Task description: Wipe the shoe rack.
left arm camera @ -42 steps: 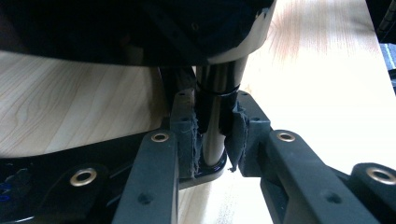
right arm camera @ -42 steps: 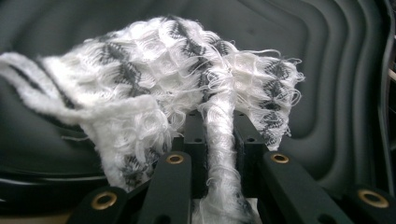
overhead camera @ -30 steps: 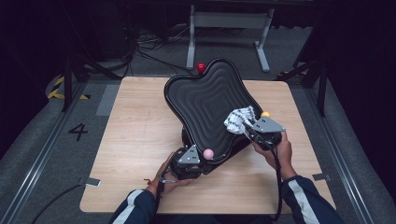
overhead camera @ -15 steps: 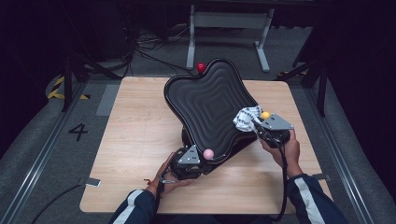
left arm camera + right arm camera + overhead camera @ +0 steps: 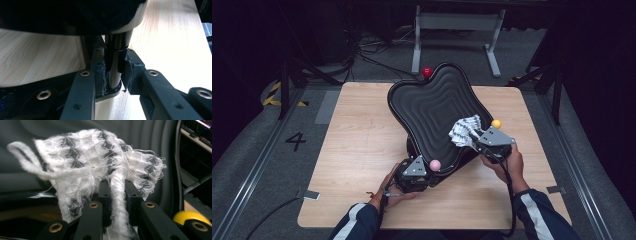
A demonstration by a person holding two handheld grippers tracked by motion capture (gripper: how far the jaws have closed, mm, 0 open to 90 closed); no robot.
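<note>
A black, wavy-ribbed seat pad (image 5: 437,115) stands tilted on the wooden table (image 5: 357,150). My left gripper (image 5: 412,174) sits at its near lower edge. In the left gripper view it (image 5: 115,72) is shut on a shiny metal post (image 5: 115,57) under the pad. My right gripper (image 5: 476,140) is at the pad's right edge, shut on a white-and-grey knitted cloth (image 5: 463,131). That cloth (image 5: 95,162) bunches above the jaws of my right gripper (image 5: 117,192) and lies against the black ribbed surface.
A red ball (image 5: 427,72) shows at the pad's far tip, a pink ball (image 5: 435,164) by the left gripper, a yellow ball (image 5: 496,123) by the right gripper. Bare tabletop lies to the left. A metal stand (image 5: 452,30) and cables are on the floor beyond.
The right gripper carried the cloth slightly right and away along the pad's edge, then back left. The left gripper stayed on the post.
</note>
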